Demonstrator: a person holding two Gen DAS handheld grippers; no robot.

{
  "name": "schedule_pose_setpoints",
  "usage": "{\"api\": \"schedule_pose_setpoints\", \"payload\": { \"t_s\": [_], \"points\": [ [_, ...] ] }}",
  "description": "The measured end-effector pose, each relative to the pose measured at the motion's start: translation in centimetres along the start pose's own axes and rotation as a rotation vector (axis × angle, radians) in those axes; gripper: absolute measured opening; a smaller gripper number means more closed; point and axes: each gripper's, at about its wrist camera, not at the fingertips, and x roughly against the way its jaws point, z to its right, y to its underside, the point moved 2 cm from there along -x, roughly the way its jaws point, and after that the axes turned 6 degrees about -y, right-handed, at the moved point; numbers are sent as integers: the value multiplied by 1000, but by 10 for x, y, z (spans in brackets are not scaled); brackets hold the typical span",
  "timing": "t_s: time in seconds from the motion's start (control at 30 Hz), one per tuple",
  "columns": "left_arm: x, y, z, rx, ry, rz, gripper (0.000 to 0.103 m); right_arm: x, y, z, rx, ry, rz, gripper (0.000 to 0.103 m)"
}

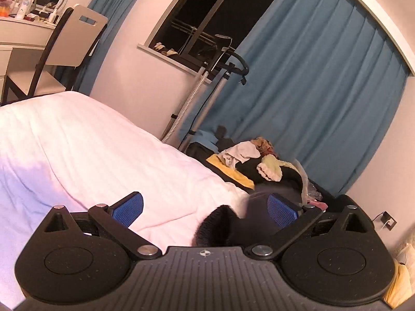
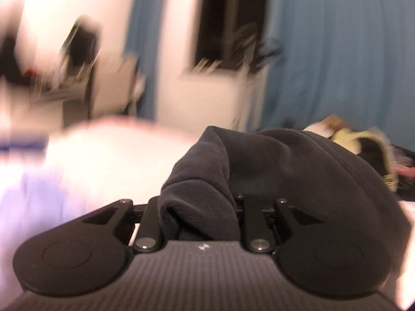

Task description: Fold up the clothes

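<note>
One dark garment (image 2: 285,171), soft and limp, bunches between the right gripper (image 2: 199,207) fingers, which pinch it narrowly above the white bed (image 1: 77,150). Left gripper (image 1: 205,207) fingers spread wide, holding nothing. Probably best taken by a hem or corner.

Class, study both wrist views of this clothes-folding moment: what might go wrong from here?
1. The dark grey knit garment bunches over the right gripper, hiding its jaws; the grip may slip.
2. The open left gripper holds nothing, so the cloth could sag.
3. The heap of unfolded clothes lies close and might snag.
</note>
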Motion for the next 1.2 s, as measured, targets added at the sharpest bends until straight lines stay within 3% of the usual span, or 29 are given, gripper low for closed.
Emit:
{"api": "schedule_pose_setpoints", "payload": {
  "t_s": [0.03, 0.1, 0.17, 0.4, 0.57, 0.63, 0.83, 0.9, 0.93, 0.97, 1.03, 1.2],
  "points": [
    [0, 1, 1, -9, 0, -3, 102, -13, 10, -10, 28, -9, -36, 25],
    [0, 2, 3, -22, -1, -5, 102, -15, 13, -11, 27, -18, -27, 32],
    [-1, 2, 4, -18, 11, -5, 102, -8, 7, -7, 9, -48, -9, 49],
    [-3, 7, 11, -9, 39, -19, 103, 73, -5, 17, 39, -288, -18, 73],
    [-3, 16, 22, -17, 54, -34, 103, 136, -3, 60, 93, -238, 7, 88],
    [-5, 22, 28, -22, 52, -54, 103, 146, 8, 73, 124, -213, 2, 88],
    [-9, 39, 45, -66, 52, -106, 103, 117, 39, 91, 90, -210, -63, 88],
    [-8, 44, 50, -94, 56, -107, 103, 101, 43, 87, 113, -216, -65, 86],
    [-9, 46, 51, -104, 59, -113, 103, 95, 44, 82, 132, -220, -61, 76],
    [-10, 49, 51, -110, 60, -122, 103, 88, 47, 78, 142, -229, -63, 53],
    [-13, 53, 50, -102, 66, -150, 103, 82, 50, 72, 126, -253, -99, 22],
    [-18, 56, 38, -1, 130, -186, 103, 90, 60, 41, 215, -229, -156, 20]
  ]
}}
